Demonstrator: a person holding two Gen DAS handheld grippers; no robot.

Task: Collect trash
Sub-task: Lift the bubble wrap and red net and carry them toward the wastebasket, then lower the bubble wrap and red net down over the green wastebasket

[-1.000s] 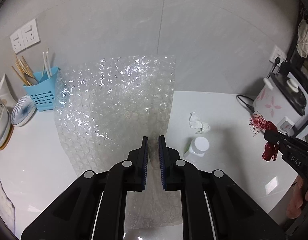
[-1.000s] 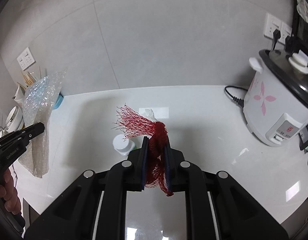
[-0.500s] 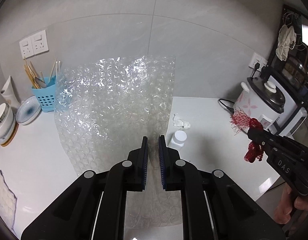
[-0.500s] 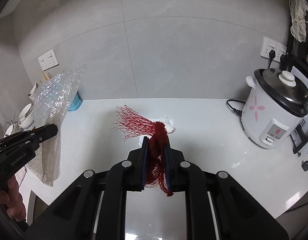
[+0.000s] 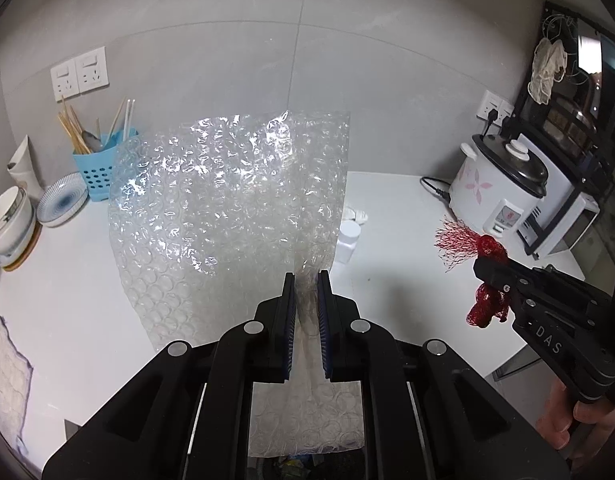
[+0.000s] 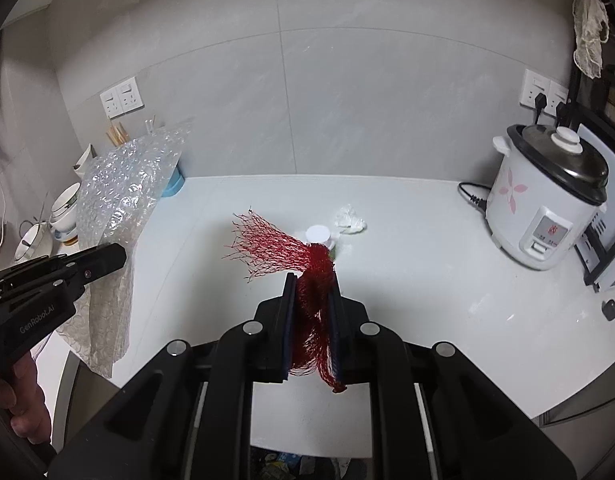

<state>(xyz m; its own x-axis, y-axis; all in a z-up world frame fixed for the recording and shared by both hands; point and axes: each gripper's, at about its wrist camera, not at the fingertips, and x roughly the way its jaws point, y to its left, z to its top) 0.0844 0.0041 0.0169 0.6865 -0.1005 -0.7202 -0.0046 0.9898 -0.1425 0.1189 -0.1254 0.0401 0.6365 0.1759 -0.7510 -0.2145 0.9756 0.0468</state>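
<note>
Holding trash in both claws: the left gripper [image 5: 306,280] is clamped on a bubble wrap sheet [image 5: 227,216], which hangs above the white counter [image 5: 395,292] near its left front edge. The right gripper [image 6: 311,280] pinches a red mesh net [image 6: 283,252] over the front edge; a white bottle [image 6: 319,236] and crumpled tissue [image 6: 349,220] sit mid-counter beyond it.

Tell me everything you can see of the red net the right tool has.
The red net is a thin mesh of plastic-looking strands, the kind of bag that produce comes in. It is bunched into a dense, darker knot where the right tool is shut on it. Beyond the pads the mesh fans open, up and to the left in the right wrist view; a twisted tail dangles below. It hangs above the white counter, touching only the tool. From the left wrist view it shows as a fan and a crumpled lump.
</note>
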